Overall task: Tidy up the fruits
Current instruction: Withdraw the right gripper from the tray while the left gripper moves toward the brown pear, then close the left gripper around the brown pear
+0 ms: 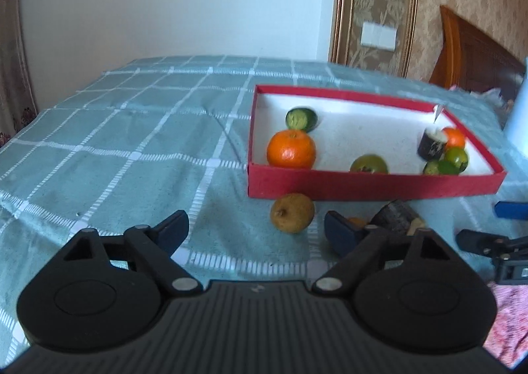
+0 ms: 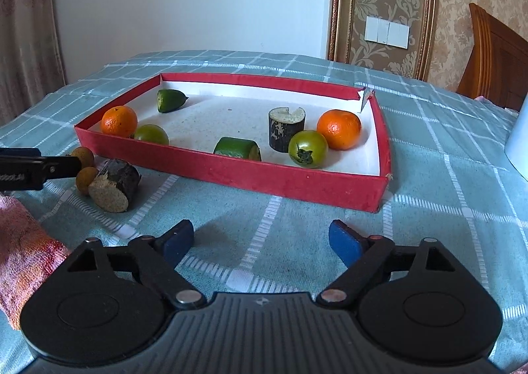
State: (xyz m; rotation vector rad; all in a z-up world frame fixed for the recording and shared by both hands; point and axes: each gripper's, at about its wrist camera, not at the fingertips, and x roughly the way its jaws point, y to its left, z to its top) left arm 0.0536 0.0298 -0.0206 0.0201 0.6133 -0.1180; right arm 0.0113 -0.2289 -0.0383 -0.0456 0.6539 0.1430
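Both our claws stand open and empty, and the brown fruit (image 1: 292, 213) lies just ahead of the left gripper (image 1: 255, 230), outside the red box (image 1: 363, 187). It may roll off if one pad nudges it first. Beyond the right gripper (image 2: 260, 240), the box holds two oranges (image 2: 339, 128), green fruits and a dark cane stub (image 2: 286, 129).

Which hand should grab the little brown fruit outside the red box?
Left, probably. The left gripper is open with the brown fruit almost between its fingers; the right gripper faces bare cloth.
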